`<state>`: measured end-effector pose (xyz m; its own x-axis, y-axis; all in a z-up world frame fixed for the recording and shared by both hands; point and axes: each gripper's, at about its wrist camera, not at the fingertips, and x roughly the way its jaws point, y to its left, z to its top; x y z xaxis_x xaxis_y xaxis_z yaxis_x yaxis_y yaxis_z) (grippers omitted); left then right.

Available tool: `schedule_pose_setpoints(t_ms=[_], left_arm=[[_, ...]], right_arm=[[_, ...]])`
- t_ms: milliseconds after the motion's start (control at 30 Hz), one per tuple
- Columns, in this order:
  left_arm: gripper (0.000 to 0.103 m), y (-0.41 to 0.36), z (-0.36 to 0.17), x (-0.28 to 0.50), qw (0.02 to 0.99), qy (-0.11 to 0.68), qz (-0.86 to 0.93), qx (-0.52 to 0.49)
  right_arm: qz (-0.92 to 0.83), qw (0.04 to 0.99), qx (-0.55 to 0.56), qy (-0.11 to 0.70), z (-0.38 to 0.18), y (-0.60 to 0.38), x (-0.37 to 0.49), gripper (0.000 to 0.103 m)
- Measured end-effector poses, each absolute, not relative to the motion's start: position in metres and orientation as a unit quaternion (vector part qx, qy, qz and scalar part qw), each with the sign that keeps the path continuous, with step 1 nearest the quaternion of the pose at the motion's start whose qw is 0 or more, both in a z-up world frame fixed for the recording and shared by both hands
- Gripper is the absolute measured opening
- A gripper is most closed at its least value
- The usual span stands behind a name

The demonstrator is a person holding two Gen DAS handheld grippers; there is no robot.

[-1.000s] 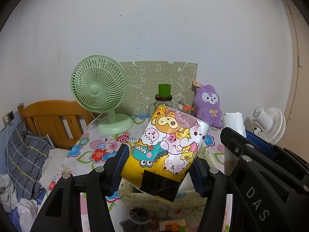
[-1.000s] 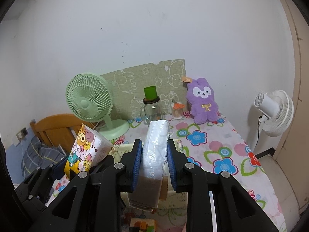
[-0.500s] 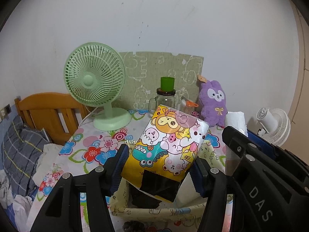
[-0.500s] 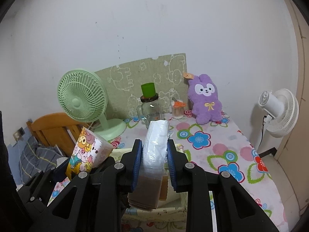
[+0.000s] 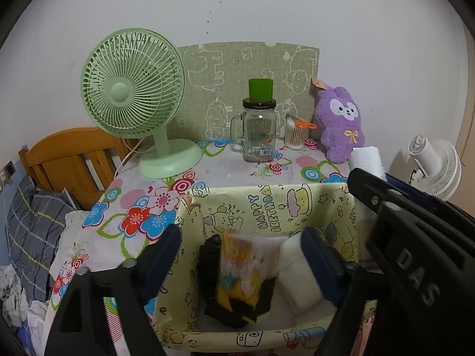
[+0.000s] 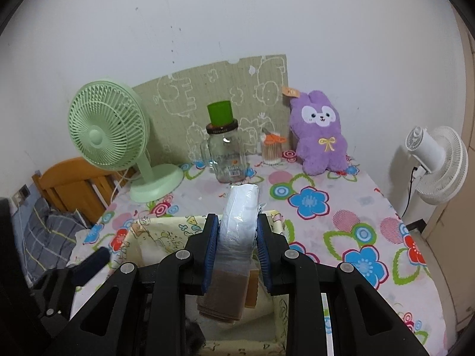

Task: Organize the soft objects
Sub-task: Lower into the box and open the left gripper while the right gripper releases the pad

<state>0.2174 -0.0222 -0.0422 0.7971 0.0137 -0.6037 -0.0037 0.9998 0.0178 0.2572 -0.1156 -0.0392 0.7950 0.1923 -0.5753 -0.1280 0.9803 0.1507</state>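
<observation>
- Left wrist view: the left claw (image 5: 237, 255) hangs over the yellow cartoon box (image 5: 267, 204), which stands on the flowered bench (image 5: 142, 204). Its jaws are opening and stand wide apart; the pads do not press on anything.
- The cartoon tissue pack (image 5: 237, 273) lies inside the box, between and below the two fingers, apart from both. It looks blurred. It is yellow with pink and white figures, and it has black parts at its lower end and at its left side.
- A white block (image 5: 299, 279) lies in the same box, just beside the right finger; I cannot tell if they touch.
- At the right edge, the black body of the right claw (image 5: 415, 237) is seen, with the white top of its pack (image 5: 365, 160) above it.
- Right wrist view: the right claw (image 6: 237, 246) is closed on the white tissue pack (image 6: 240, 225). The blue pads press on both its sides.
- This pack stands upright between the fingers, over the near part of the box (image 6: 166, 228). It is white, wrapped in clear plastic, with a rounded top; its lower part, below the pads, is brown.
- Behind, on the bench, stand a green fan (image 6: 109, 130), a glass jar (image 6: 227, 154) with a green cup (image 6: 220, 112) on its lid, and a purple plush rabbit (image 6: 320, 133) against the wall.
</observation>
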Motion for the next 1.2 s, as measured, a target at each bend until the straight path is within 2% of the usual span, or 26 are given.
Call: schedule_pose_setpoints(t_ms=[100,400,467,533,633,933,1200], left_arm=[[0.094,-0.02,-0.043,0.217,0.947,0.321,0.0,0.008],[0.095,-0.016,-0.052,0.218,0.942,0.336,0.001,0.012],[0.095,-0.017,-0.052,0.217,0.942,0.335,0.004,0.014],[0.095,-0.016,-0.052,0.216,0.942,0.336,0.002,0.011],[0.095,-0.016,-0.051,0.213,0.943,0.333,0.002,0.011],[0.095,-0.017,-0.042,0.203,0.947,0.32,-0.003,0.014],[0.095,-0.019,-0.031,0.188,0.952,0.304,-0.008,0.018]], right_arm=[[0.088,0.943,0.054,0.317,-0.047,-0.115,0.264,0.028],[0.114,0.934,0.049,0.334,-0.063,-0.101,0.272,0.03],[0.114,0.933,0.043,0.337,-0.064,-0.098,0.272,0.038],[0.116,0.933,0.045,0.338,-0.064,-0.097,0.271,0.061],[0.12,0.934,0.057,0.332,-0.061,-0.099,0.265,0.073],[0.114,0.935,0.052,0.333,-0.053,-0.101,0.252,0.085],[0.11,0.94,0.044,0.32,-0.04,-0.105,0.237,0.086]])
